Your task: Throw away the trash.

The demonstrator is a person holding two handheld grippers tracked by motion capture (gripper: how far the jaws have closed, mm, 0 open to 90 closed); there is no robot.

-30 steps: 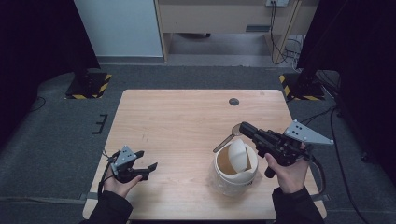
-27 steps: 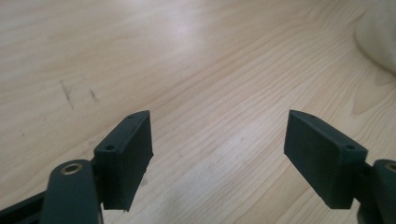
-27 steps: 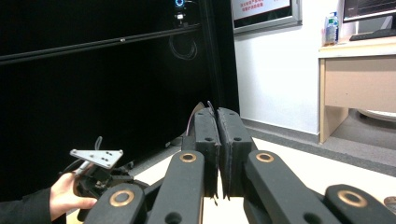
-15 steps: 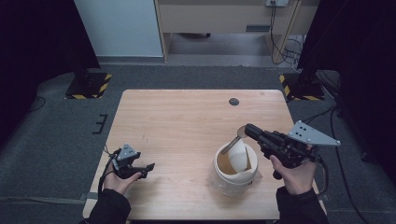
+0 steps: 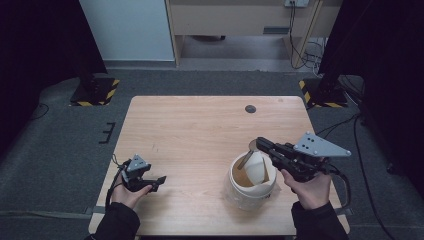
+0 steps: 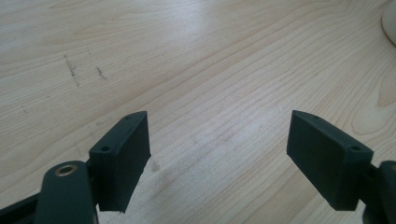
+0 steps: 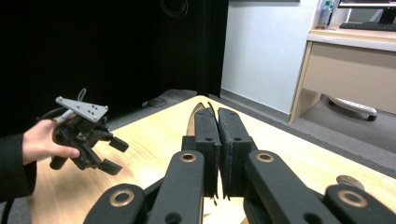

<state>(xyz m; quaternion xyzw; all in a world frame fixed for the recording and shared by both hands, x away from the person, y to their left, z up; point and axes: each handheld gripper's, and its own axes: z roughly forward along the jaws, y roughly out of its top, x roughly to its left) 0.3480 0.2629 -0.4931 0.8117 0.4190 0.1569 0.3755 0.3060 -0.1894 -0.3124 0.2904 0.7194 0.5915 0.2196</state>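
Counter (image 5: 200,130): light wood, seen from the high view, standing on grey floor.

Bucket (image 5: 251,181): white, round, set on the near right part of the counter; a pale curved piece is seen inside it, what it is cannot be told.

Spoon (image 5: 248,154): a thin brown utensil, pinched by the right claw above the bucket's far rim; its tip is seen between the jaws in the right gripper view.

Right claw (image 5: 260,144): held in the right hand (image 5: 308,186), jaws pressed together on the spoon, pointed left over the bucket.

Left claw (image 6: 218,154): held in the left hand (image 5: 129,194) at the near left of the counter, jaws spread wide, nothing between them, bare wood beneath.

Disc (image 5: 250,108): small, dark, lying near the far edge of the counter, well apart from the bucket.
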